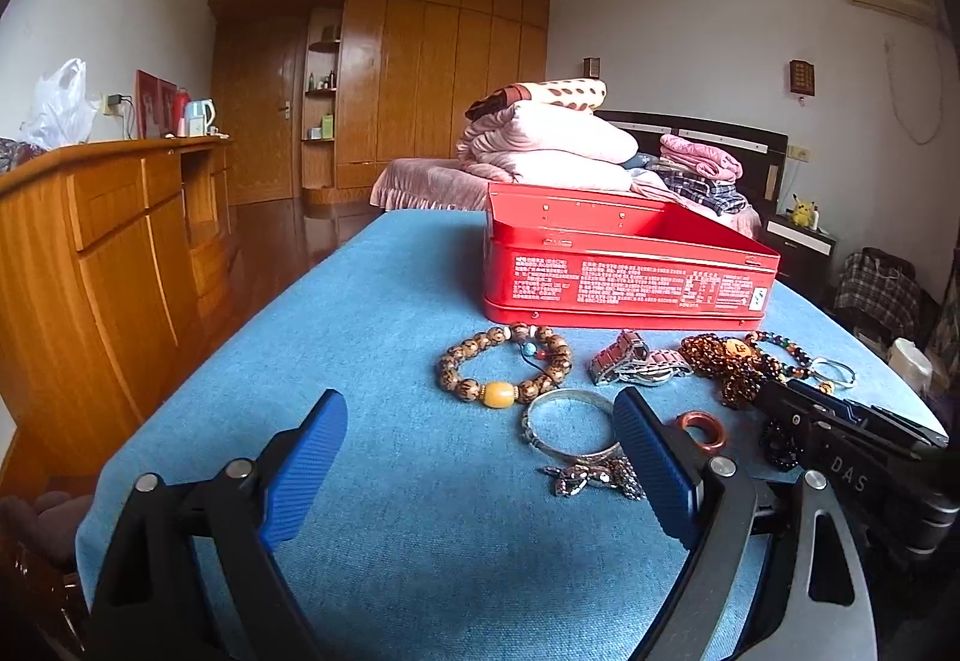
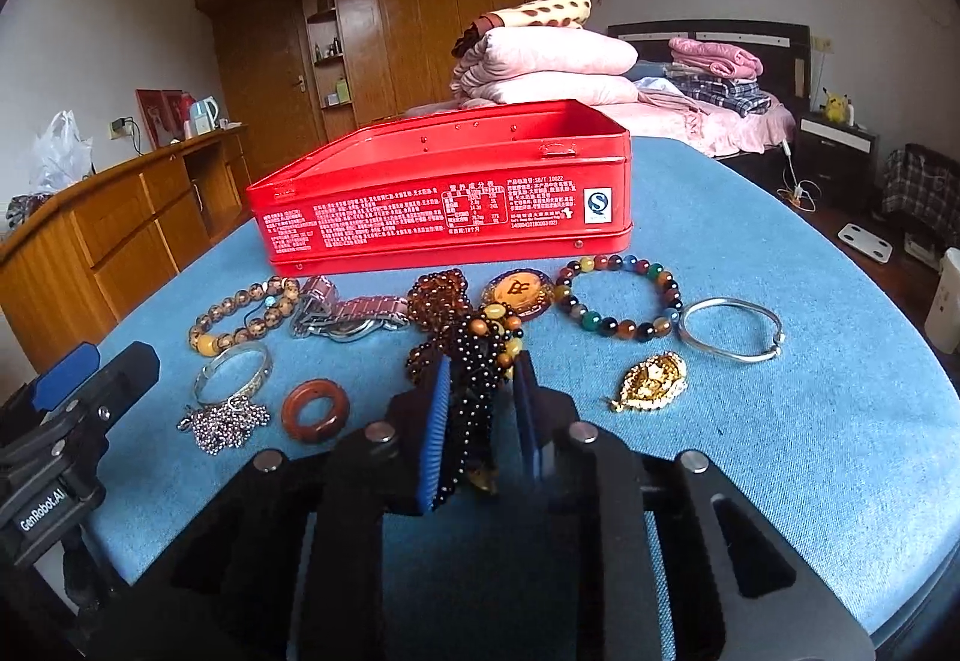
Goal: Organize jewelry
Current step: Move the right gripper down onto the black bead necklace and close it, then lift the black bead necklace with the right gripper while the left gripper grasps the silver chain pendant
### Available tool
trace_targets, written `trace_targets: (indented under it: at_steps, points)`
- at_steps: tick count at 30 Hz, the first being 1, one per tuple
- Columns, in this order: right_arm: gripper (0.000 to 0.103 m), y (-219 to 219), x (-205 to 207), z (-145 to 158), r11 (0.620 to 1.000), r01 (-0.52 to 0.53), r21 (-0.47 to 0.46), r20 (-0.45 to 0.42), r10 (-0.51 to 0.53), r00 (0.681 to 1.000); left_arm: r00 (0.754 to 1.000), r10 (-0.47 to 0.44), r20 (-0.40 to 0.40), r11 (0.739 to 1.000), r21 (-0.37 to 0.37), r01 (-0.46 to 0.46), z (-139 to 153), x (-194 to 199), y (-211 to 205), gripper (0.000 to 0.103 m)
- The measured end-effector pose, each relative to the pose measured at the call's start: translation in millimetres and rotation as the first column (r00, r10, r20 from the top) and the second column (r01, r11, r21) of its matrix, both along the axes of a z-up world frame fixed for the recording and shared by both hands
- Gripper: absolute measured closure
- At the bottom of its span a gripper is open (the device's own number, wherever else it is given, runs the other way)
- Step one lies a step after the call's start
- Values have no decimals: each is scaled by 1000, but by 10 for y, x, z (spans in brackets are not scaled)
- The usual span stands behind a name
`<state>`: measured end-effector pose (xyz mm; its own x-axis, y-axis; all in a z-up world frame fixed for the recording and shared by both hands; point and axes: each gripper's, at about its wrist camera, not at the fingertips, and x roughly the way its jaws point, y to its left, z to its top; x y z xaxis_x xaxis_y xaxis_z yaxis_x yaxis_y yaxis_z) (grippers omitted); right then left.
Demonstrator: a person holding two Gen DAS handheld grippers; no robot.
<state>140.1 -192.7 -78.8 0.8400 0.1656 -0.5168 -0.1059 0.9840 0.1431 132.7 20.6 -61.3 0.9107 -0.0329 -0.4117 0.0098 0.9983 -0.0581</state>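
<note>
Your right hand-held gripper [image 2: 483, 421] is clamped on a bunch of dark beaded strands [image 2: 480, 385], the blue pads squeezing them from both sides. The beads trail forward into the amber-brown cluster [image 2: 438, 298] that lies on the blue worktop [image 2: 810, 421], so the bunch is probably only partly lifted, if at all; expect the tail to drag its neighbours as you raise it.

Your left hand-held gripper [image 1: 480, 457] has its jaws spread wide and holds nothing. It hangs low over the near left part of the worktop, with its right finger just beside the silver bangle [image 1: 570, 421], well placed to take that next.

The red tin [image 2: 444, 205] stands open at the far side, directly behind the row of jewelry, which makes it the likely place for everything. Its near wall is tall compared with the pieces, so you will need to carry the beads up and over the rim before letting go.

The other pieces are spread singly in front of the tin:
- wooden bead bracelet [image 2: 240, 313] on the left
- metal watch [image 2: 342, 316] beside it
- multicolour bead bracelet [image 2: 618, 295] to the right
- thin silver bangle [image 2: 732, 328] at the far right
- gold pendant [image 2: 651, 382] nearer you
- red-brown ring [image 2: 316, 410] and silver chain [image 2: 225, 424] near left
</note>
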Motion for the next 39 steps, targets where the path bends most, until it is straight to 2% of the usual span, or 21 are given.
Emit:
trace_targets:
  at_steps: [4, 8, 15, 16, 17, 20, 22, 24, 26, 29, 31, 35, 39]
  points:
    - [87, -89, -81, 52, 1000, 4, 19, 16, -5, 1000, 1000, -29, -3, 999, 13, 29, -19, -34, -83, 16]
    - [92, -186, -150, 113, 999, 35, 13, 52, -36, 998, 997, -74, -28, 997, -3, 74, -55, -9, -191, 31]
    - [92, -324, -236, 194, 999, 48, 19, 89, -49, 995, 991, -119, -55, 992, -55, 116, -156, -25, -350, 33]
    - [92, -342, -245, 200, 999, 46, 24, 90, -48, 995, 990, -126, -62, 991, -56, 123, -175, -22, -389, 38]
    - [92, -355, -249, 207, 999, 47, 27, 92, -49, 995, 989, -132, -70, 990, -59, 128, -189, -8, -417, 46]
    - [92, -418, -256, 228, 998, 52, 36, 95, -55, 994, 991, -106, -82, 993, -65, 101, -230, 23, -465, 60]
    - [92, -452, -269, 230, 998, 55, 43, 98, -59, 993, 992, -94, -83, 993, -84, 87, -238, 38, -439, 64]
    - [91, -469, -277, 233, 997, 56, 46, 99, -60, 993, 992, -92, -83, 990, -111, 82, -251, 59, -420, 66]
    - [91, -465, -272, 221, 998, 51, 46, 93, -55, 994, 992, -89, -86, 992, -94, 81, -263, 81, -455, 65]
    - [91, -458, -257, 200, 998, 44, 46, 82, -48, 995, 992, -94, -86, 994, -66, 88, -269, 100, -551, 53]
    - [91, -458, -250, 203, 998, 43, 48, 83, -47, 995, 993, -87, -85, 995, -48, 83, -267, 109, -587, 53]
    - [91, -468, -244, 202, 998, 46, 52, 81, -50, 995, 994, -68, -82, 997, -31, 66, -279, 136, -593, 70]
    - [91, -482, -242, 190, 997, 52, 50, 75, -55, 996, 995, -72, -69, 996, -64, 68, -260, 102, -517, 78]
